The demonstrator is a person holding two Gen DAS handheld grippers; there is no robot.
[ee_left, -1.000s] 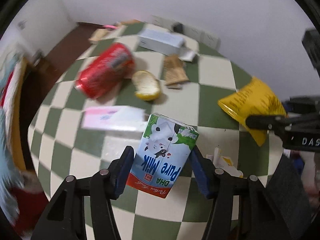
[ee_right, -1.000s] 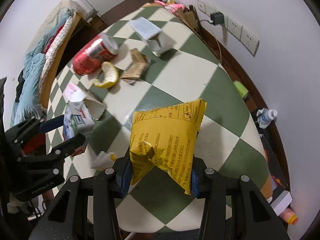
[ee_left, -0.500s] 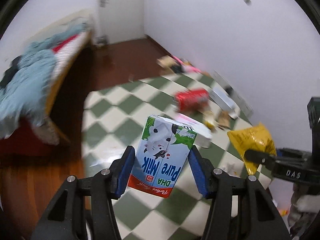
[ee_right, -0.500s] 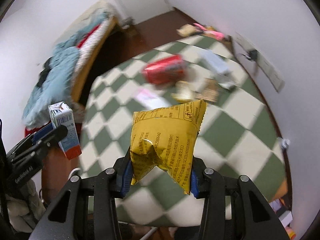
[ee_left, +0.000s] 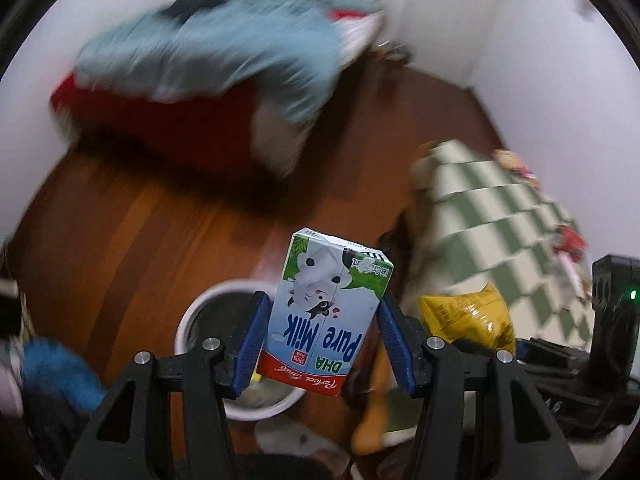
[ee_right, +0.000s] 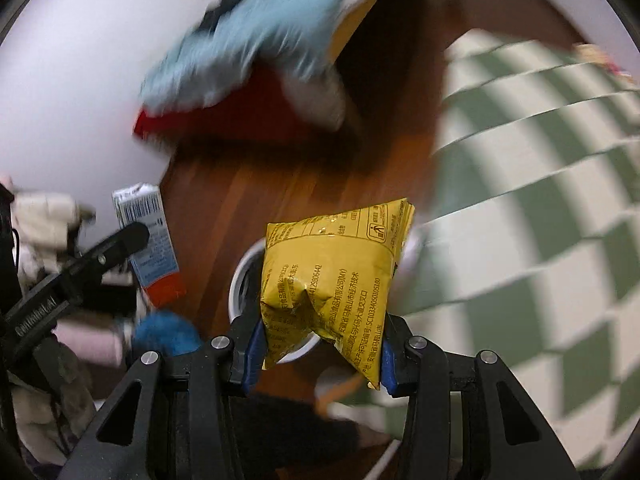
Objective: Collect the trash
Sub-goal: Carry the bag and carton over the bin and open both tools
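My left gripper [ee_left: 322, 344] is shut on a blue and white milk carton [ee_left: 326, 316], held upside down over the wooden floor. A white round bin [ee_left: 192, 316] with a dark inside sits on the floor just below and behind the carton. My right gripper [ee_right: 320, 344] is shut on a crinkled yellow snack bag [ee_right: 328, 280], which hangs over the same white bin [ee_right: 240, 276]. In the left wrist view the yellow bag [ee_left: 468, 316] shows at the right. The milk carton [ee_right: 146, 240] and the left gripper's fingers [ee_right: 120, 240] appear at the left of the right wrist view.
The green and white checked table [ee_left: 500, 216] lies to the right, with a red can [ee_left: 572, 240] and scraps still on it. A bed with a light blue blanket [ee_left: 208, 44] stands beyond the brown wooden floor [ee_left: 132, 232]. A blue fuzzy thing [ee_right: 166, 332] lies beside the bin.
Both grippers have swung left, away from the table and out over the wooden floor, each still holding its item. The white bin has come into view below them.
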